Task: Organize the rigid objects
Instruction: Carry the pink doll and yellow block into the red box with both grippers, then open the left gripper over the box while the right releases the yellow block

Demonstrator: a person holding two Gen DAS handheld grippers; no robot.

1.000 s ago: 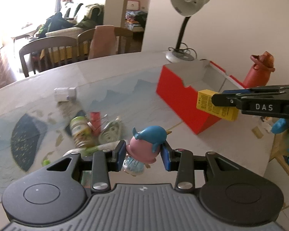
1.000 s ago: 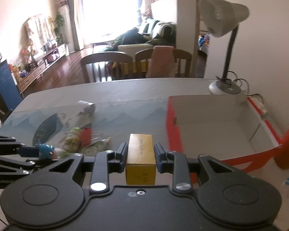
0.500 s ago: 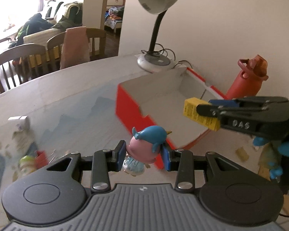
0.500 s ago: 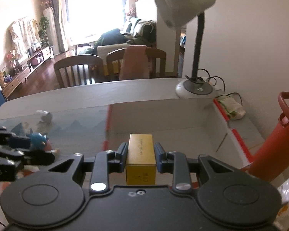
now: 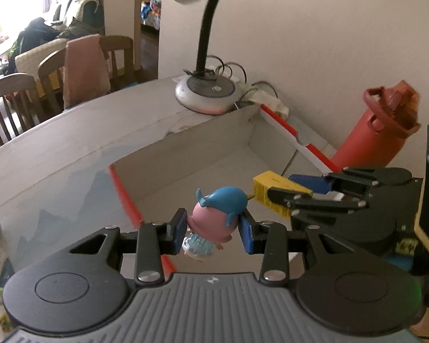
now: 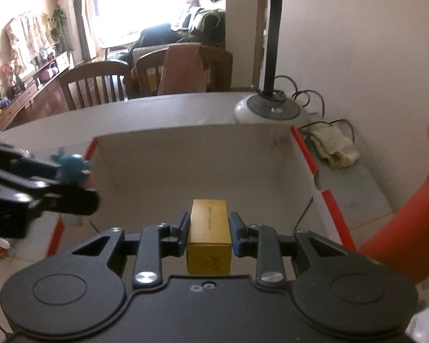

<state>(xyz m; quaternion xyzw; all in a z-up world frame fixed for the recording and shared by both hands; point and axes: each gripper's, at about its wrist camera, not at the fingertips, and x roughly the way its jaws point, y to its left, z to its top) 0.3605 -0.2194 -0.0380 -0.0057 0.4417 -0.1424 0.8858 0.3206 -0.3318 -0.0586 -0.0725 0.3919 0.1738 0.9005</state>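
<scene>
Two grippers carrying items over the red box (image 6: 333, 208).
Left gripper (image 5: 213, 228) clamps the figurine (image 5: 214, 220); right gripper (image 6: 209, 235) clamps the yellow carton (image 6: 209, 228). Lamp base (image 6: 270, 111) at one o'clock.
</scene>
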